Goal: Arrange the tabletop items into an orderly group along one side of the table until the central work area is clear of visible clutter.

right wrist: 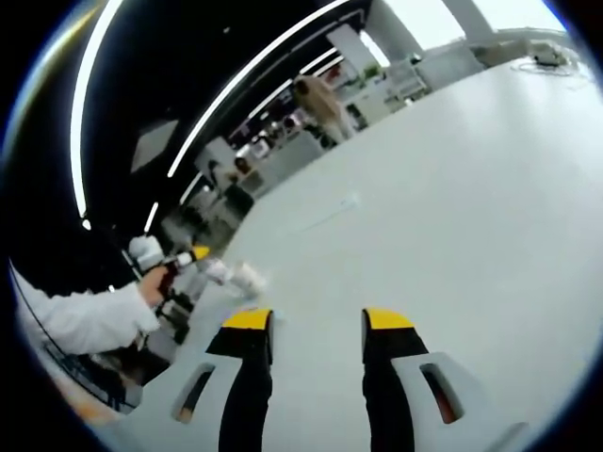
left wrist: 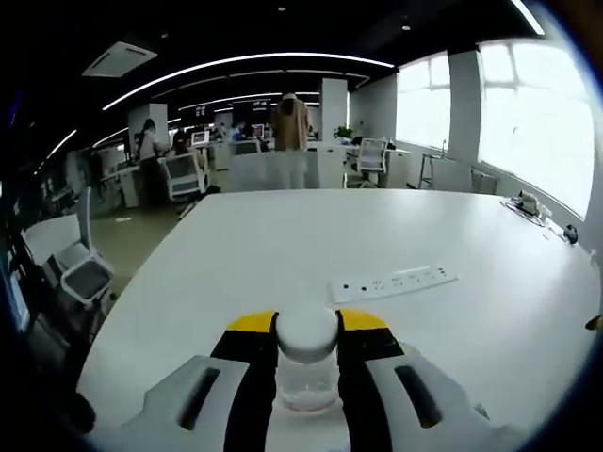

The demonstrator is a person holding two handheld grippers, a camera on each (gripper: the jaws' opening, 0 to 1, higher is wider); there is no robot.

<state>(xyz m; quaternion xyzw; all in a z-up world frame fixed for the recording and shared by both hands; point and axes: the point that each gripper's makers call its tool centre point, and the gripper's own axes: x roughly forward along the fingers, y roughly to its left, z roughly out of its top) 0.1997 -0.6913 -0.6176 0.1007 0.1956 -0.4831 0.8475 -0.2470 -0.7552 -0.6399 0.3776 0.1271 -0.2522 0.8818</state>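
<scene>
While the left gripper (left wrist: 306,325) pinches a small clear jar with a white lid (left wrist: 306,363) between its jaws, just above the near edge of the white table (left wrist: 283,235), a white power strip (left wrist: 394,281) lies ahead and slightly right of it. Beyond that, more small items (left wrist: 537,212) sit far off to the right by the edge. The right gripper (right wrist: 309,325) hangs spread with nothing between its jaws. Most of the top looks bare already; I'd say the jar and strip remain to be placed.
</scene>
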